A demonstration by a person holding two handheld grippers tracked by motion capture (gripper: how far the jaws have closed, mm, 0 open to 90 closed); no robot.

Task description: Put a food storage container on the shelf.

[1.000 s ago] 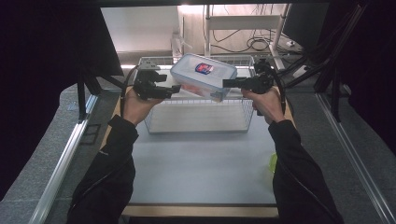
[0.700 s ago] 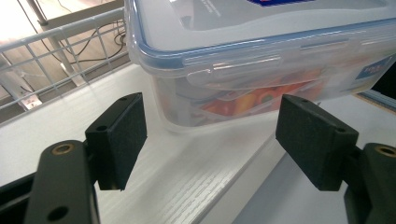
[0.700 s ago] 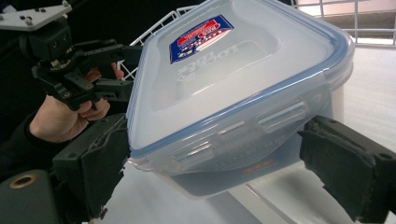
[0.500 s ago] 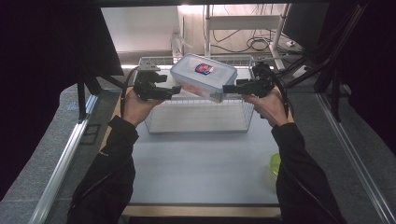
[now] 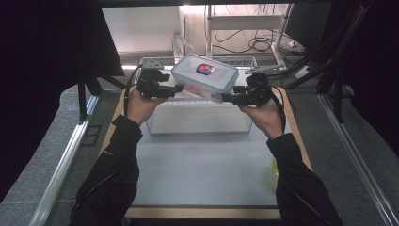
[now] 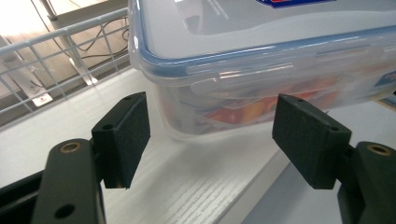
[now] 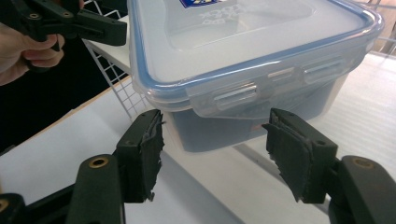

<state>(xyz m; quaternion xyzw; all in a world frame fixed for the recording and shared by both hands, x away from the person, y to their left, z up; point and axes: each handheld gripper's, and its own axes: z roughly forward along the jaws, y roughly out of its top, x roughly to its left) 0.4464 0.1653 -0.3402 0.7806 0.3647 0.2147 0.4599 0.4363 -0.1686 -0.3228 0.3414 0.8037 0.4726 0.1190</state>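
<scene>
A clear plastic box point(image 5: 204, 75) with a blue-rimmed snap lid and a red and blue label sits tilted above the far half of a wire basket point(image 5: 197, 124). My left gripper point(image 5: 179, 88) is at its left end and my right gripper point(image 5: 227, 98) at its right end. In the left gripper view the jaws point(image 6: 212, 133) stand wide apart, with the box's corner point(image 6: 261, 56) just ahead of the pads. In the right gripper view the jaws point(image 7: 212, 144) are equally spread below the box's latch side point(image 7: 243, 42). Orange and red contents show through the wall.
The basket stands at the far side of a pale table point(image 5: 202, 174) with wooden edges. A small green thing point(image 5: 274, 165) peeks out by my right sleeve. A metal shelf frame point(image 5: 244, 23) and cables stand behind the basket. The left gripper point(image 7: 93, 25) shows in the right gripper view.
Almost nothing differs. The right gripper has sunk slightly and the box tilts a touch more toward it.
</scene>
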